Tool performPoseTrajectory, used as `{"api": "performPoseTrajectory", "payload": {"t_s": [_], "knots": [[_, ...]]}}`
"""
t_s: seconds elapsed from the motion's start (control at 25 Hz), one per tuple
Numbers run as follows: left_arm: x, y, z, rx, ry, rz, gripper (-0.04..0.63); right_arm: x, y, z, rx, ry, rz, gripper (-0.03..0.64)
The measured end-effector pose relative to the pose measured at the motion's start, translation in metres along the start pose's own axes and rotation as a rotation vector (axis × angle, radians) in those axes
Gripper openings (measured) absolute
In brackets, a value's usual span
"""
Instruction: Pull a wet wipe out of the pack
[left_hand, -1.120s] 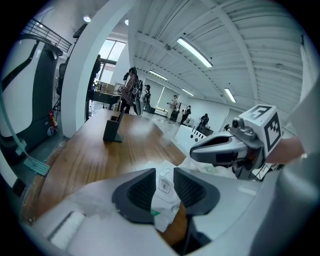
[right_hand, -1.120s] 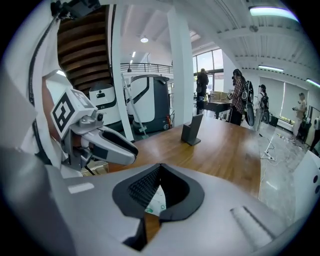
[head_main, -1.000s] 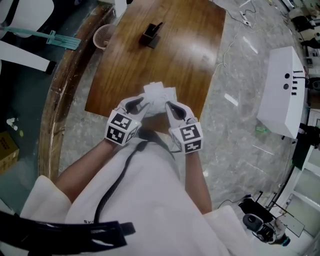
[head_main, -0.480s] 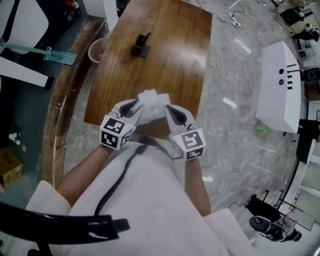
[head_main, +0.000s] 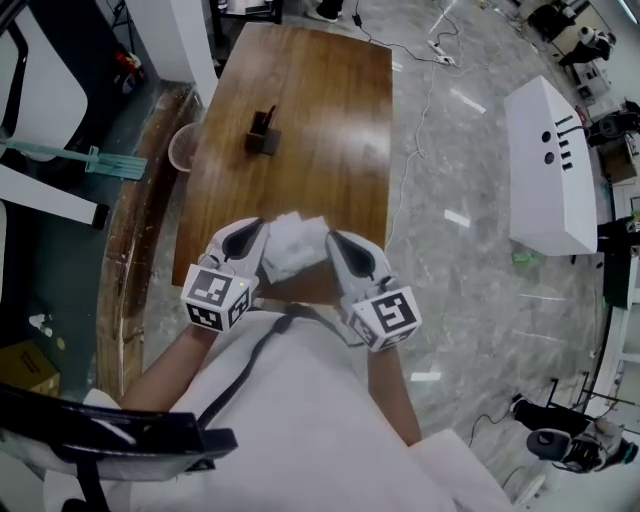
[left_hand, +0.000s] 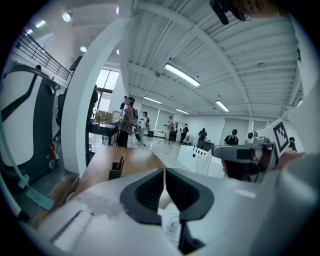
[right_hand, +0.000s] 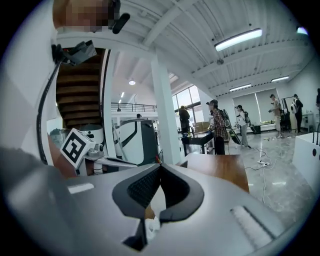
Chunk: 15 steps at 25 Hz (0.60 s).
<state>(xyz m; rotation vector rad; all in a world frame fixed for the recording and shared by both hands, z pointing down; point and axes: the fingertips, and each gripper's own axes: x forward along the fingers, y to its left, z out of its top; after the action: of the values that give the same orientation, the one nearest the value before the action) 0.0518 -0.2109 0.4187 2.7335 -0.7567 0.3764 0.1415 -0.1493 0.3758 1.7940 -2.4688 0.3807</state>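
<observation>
A white wet wipe pack (head_main: 291, 247) hangs above the near edge of the wooden table (head_main: 300, 90), held up between my two grippers. My left gripper (head_main: 256, 233) grips its left side. Its jaws are closing, tips nearly together, with white printed material (left_hand: 171, 221) pinched between the pads. My right gripper (head_main: 334, 246) grips the right side, its tips touching and crumpled white material (right_hand: 150, 225) caught low between its pads. I cannot tell a pulled wipe apart from the pack itself. In the gripper views, my left gripper (left_hand: 164, 173) and my right gripper (right_hand: 159, 168) point almost level across the room.
A black pen holder (head_main: 263, 135) stands mid-table. A round basket (head_main: 184, 148) sits on the floor at the table's left edge. A white machine (head_main: 545, 165) and loose cables (head_main: 430, 60) lie to the right. Several people stand far off in the hall.
Both grippers have risen towards the head camera with the white pack between them. The table now looks farther away and the grippers sit lower in the head view.
</observation>
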Motion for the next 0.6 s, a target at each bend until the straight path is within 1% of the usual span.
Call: {"api": "performPoseTrajectory", "payload": {"t_s": [0.08, 0.24, 0.4, 0.48, 0.6], "knots": [[-0.003, 0.003, 0.02, 0.013, -0.042, 0.004, 0.008, -0.004, -0.001, 0.016, 0.008, -0.051, -0.013, 0.009], [-0.01, 0.009, 0.055, 0.033, -0.112, 0.008, 0.005, -0.01, -0.005, 0.04, 0.005, -0.118, -0.042, 0.009], [-0.012, 0.012, 0.072, 0.012, -0.145, 0.004, 0.005, -0.017, -0.01, 0.049, -0.006, -0.143, -0.065, 0.009], [-0.012, 0.01, 0.087, 0.036, -0.171, 0.003, 0.005, -0.018, -0.014, 0.051, -0.002, -0.151, -0.075, 0.009], [-0.011, 0.011, 0.094, 0.051, -0.186, 0.005, 0.005, -0.019, -0.018, 0.052, -0.005, -0.156, -0.088, 0.009]]}}
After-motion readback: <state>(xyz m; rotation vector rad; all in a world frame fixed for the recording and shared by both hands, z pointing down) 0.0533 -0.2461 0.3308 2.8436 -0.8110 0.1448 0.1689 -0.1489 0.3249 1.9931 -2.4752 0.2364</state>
